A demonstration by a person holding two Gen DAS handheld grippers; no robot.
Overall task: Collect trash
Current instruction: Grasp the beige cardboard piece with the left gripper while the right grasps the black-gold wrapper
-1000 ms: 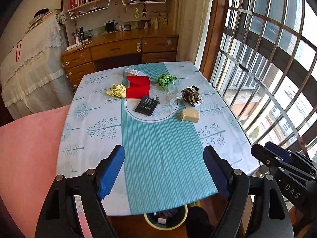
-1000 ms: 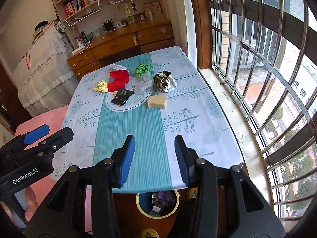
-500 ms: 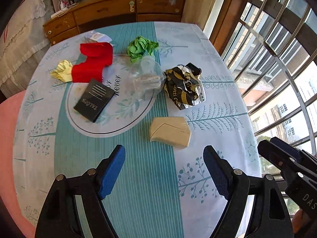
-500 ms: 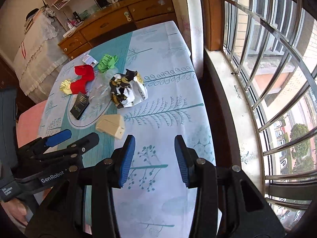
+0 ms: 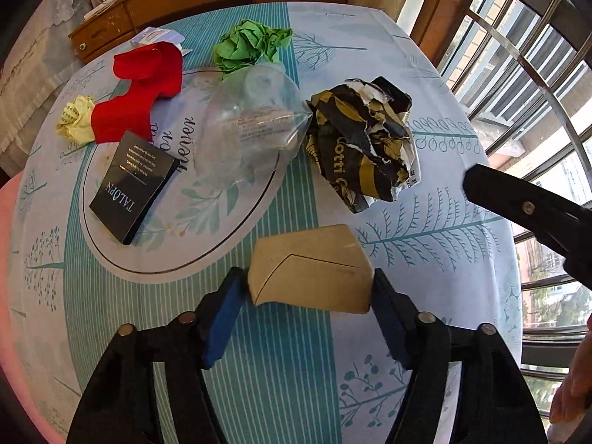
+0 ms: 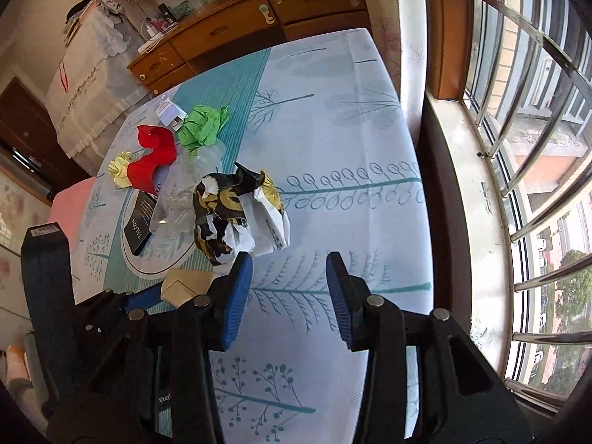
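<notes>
The left tool (image 5: pixel 309 298) has just been closing and now clamps the tan box (image 5: pixel 310 273) on the near tabletop (image 5: pixel 281 370). The right tool (image 6: pixel 289 292) hangs released, hiding the box's right end; crumpled black-gold paper (image 6: pixel 229 214) lies just beyond.

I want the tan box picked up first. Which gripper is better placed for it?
Left. The left gripper has just been closing, its jaws flanking the tan box. The right gripper stands open over bare tablecloth, beside it.

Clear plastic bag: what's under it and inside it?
The clear bag lies on the tablecloth; its printed ring and leaves show through. A clear cup-like shape seems inside, hard to tell. The green paper wad lies behind it.
</notes>
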